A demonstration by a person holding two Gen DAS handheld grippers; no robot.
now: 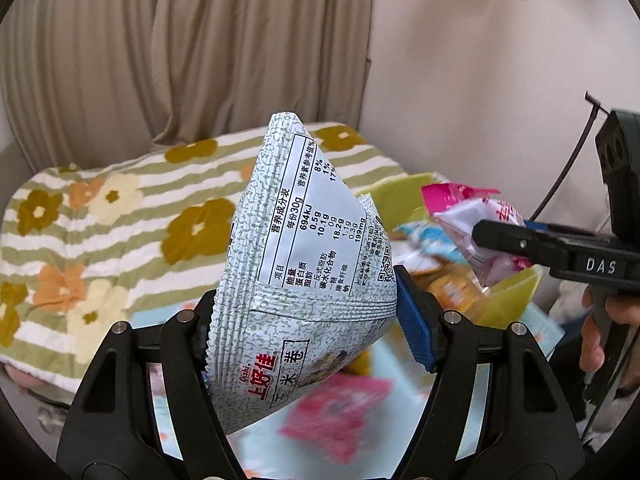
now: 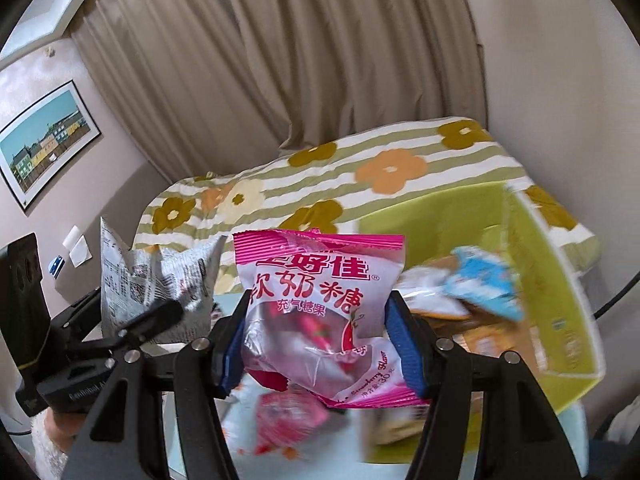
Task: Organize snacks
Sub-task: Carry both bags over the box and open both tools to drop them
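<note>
My left gripper (image 1: 304,316) is shut on a grey-white Oishi snack bag (image 1: 304,248) and holds it up in the air. It also shows in the right wrist view (image 2: 156,280) at the left. My right gripper (image 2: 316,340) is shut on a pink candy bag (image 2: 320,308), also lifted. In the left wrist view that pink bag (image 1: 476,220) hangs at the right, over a lime-green box (image 1: 400,200). The green box (image 2: 560,280) holds several snack packets, one of them blue (image 2: 484,284).
More pink packets (image 1: 336,424) lie blurred on the light blue surface (image 2: 344,444) below. A bed with a flowered striped blanket (image 1: 100,216) lies behind. Curtains (image 2: 300,60) and a wall stand at the back.
</note>
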